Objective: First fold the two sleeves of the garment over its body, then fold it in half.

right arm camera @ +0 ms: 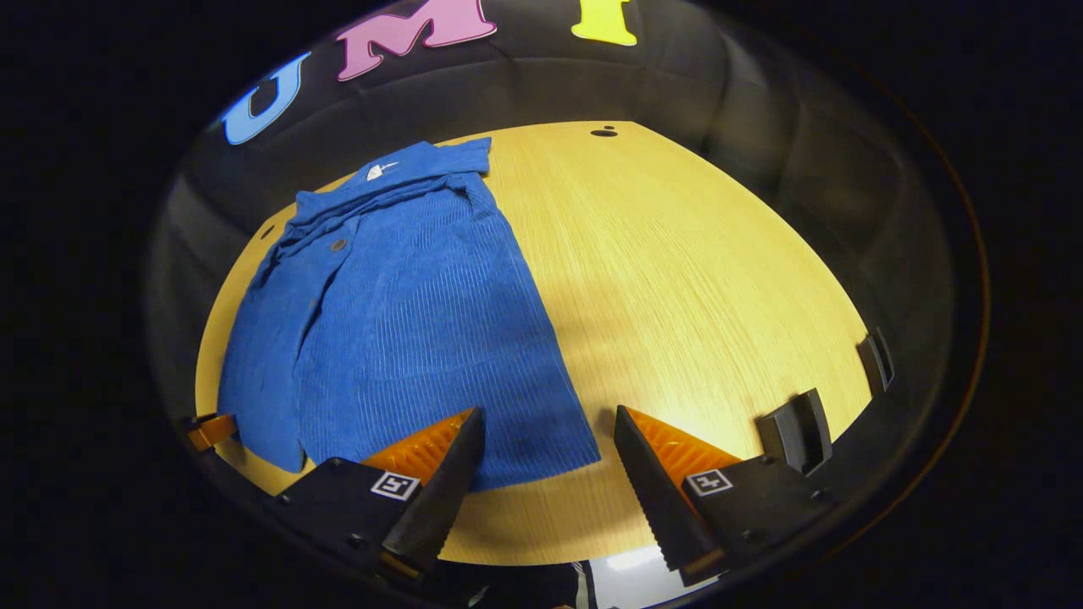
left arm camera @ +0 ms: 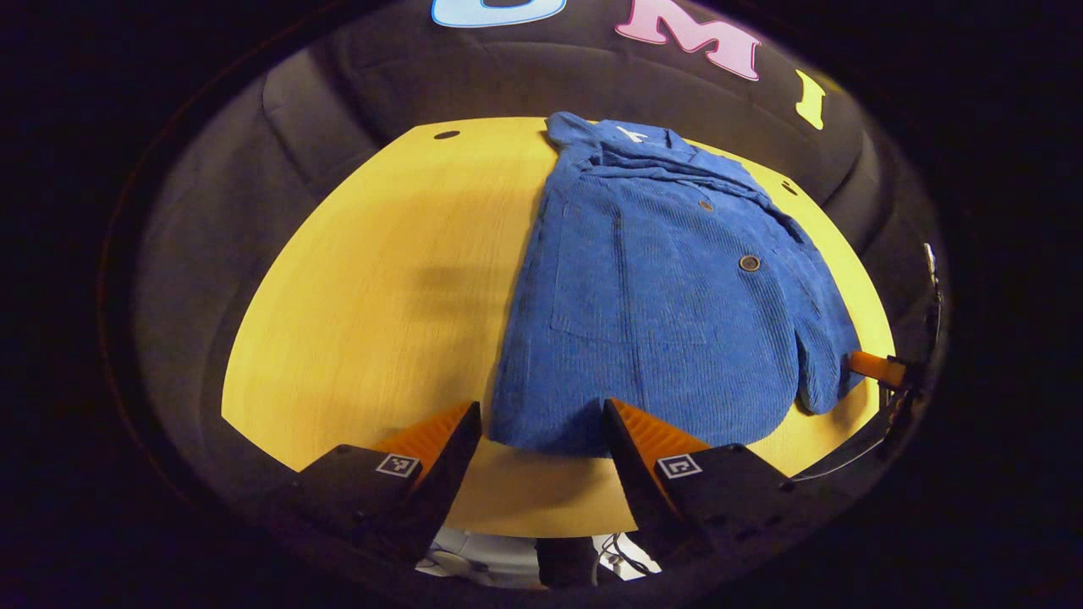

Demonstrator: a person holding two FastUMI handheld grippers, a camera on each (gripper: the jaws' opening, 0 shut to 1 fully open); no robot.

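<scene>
A blue jacket (left arm camera: 668,288) lies flat on a yellow wooden table (left arm camera: 381,296), with its collar at the far end and its hem at the near edge. It looks narrow, like its sides are folded in, but the sleeves are hard to pick out in the ribbed cloth. In the left gripper view, the left gripper (left arm camera: 541,431) hangs just above the near hem with its two fingers spread apart and nothing between them. Far off at the right edge of that view, a small bit of the other gripper (left arm camera: 880,369) pokes in next to a rounded flap of cloth; most of it is cut off. In the right gripper view, the right gripper (right arm camera: 548,436) is wide open too, holding nothing, by the near corner of the jacket (right arm camera: 406,321). A small dark hole (right arm camera: 604,132) sits at the far end of the table (right arm camera: 702,279)
</scene>
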